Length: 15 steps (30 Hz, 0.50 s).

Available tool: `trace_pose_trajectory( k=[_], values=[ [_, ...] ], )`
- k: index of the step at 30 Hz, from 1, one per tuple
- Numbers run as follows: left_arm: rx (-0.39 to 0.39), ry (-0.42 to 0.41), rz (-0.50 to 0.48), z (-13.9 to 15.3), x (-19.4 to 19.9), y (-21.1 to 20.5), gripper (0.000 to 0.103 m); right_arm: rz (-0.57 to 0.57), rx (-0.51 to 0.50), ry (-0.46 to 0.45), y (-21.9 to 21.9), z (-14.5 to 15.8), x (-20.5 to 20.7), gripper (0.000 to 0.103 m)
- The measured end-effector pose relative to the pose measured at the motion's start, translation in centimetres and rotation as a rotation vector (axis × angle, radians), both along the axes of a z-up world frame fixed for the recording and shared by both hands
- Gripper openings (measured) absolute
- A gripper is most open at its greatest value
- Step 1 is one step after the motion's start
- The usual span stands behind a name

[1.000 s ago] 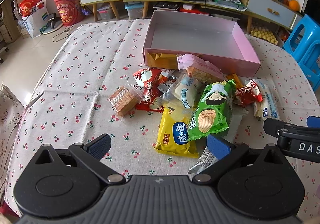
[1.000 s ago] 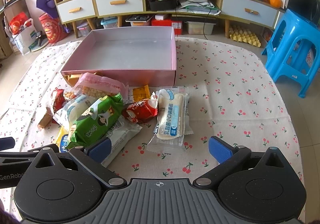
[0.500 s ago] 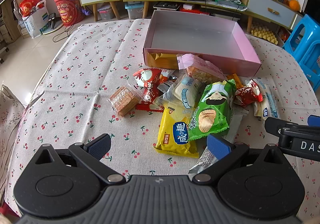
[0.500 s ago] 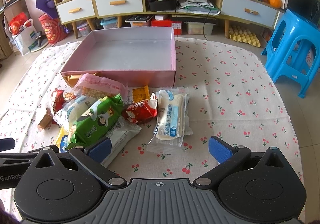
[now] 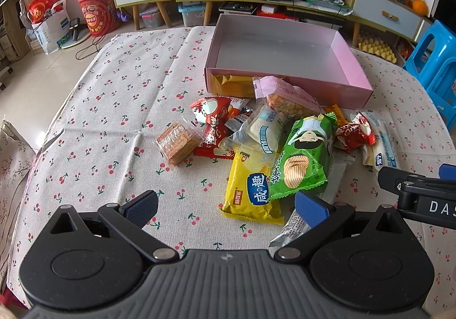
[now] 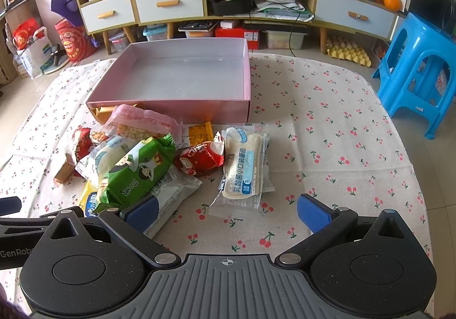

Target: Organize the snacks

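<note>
1. At frame centre, left wrist view: crinkled foil and clear-film snack packets (image 5: 285, 145) lie heaped on the cherry-print tablecloth (image 5: 114, 108), against the rectangular pink cardboard box (image 5: 353, 62).
2. Counted: one green chip bag (image 5: 302, 159), one yellow packet (image 5: 250, 190).
3. Left gripper (image 5: 226, 206): released, jaws spread.
4. Right gripper (image 6: 228, 213): released, jaws spread.

Left gripper (image 5: 225, 206) low, level, jaws spread wide, nothing between them. Right gripper (image 6: 226, 212) same pose, wide apart, holding nothing. Both side by side.
</note>
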<state>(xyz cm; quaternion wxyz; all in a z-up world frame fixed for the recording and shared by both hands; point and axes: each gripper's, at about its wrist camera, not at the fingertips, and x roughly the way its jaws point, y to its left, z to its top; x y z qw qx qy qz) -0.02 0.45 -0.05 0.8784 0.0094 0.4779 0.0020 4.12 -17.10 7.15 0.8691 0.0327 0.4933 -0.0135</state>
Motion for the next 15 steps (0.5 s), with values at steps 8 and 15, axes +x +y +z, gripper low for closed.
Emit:
trace_pose_trajectory(
  k=[8,15],
  values=[
    [0.000,0.001,0.002,-0.04,-0.04,0.20,0.103,0.000,0.000,0.000,-0.03,0.02,0.02,0.103],
    [-0.001,0.003,0.000,-0.05,-0.05,0.24,0.103,-0.001,0.000,0.000,-0.03,0.02,0.02,0.103]
  ],
)
